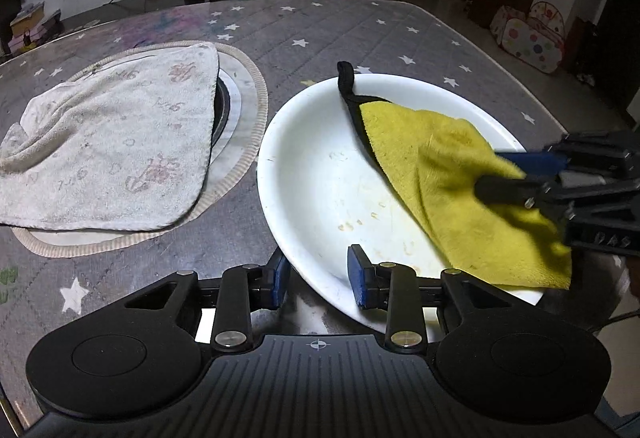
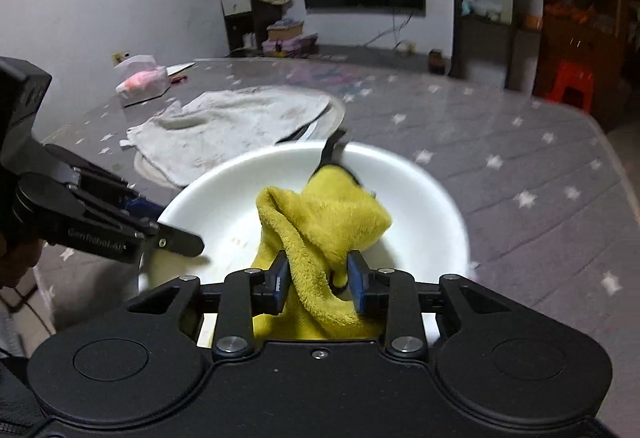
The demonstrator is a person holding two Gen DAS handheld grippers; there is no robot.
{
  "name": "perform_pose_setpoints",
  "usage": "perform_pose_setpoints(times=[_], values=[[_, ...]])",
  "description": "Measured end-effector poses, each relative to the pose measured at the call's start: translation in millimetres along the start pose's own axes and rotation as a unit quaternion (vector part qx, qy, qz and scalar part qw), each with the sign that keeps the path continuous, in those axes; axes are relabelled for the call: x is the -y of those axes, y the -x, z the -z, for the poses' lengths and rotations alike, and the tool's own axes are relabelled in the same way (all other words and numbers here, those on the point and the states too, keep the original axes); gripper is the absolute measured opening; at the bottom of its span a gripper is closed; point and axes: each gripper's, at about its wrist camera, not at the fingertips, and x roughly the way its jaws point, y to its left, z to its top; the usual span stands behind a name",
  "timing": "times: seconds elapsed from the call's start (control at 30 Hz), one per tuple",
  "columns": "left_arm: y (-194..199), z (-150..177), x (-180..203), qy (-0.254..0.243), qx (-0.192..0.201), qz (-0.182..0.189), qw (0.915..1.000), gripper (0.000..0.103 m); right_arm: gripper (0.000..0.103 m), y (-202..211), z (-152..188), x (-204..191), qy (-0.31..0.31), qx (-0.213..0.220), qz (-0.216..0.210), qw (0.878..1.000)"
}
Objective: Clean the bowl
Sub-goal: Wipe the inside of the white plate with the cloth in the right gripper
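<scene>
White bowl [image 1: 320, 174] on a star-patterned table [image 1: 400, 34], left gripper [image 1: 319, 276] straddling its near rim, grip unclear, right gripper [image 2: 318, 276] clamping a yellow cloth [image 2: 324, 222] inside, white towel [image 1: 104, 142] beside.

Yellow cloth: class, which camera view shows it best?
Left wrist view: the yellow cloth lies spread across the white bowl, its black loop visible. The right wrist view shows it bunched between the right gripper fingers.
</scene>
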Motion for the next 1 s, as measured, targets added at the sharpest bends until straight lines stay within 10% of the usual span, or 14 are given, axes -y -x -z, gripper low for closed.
perform_pose_setpoints(times=[1.0], values=[[-22,-22,-2,-0.017,0.019,-0.029,0.9993,0.030,0.020,-59,4,22,-0.027,-0.004,0.080,0.996]])
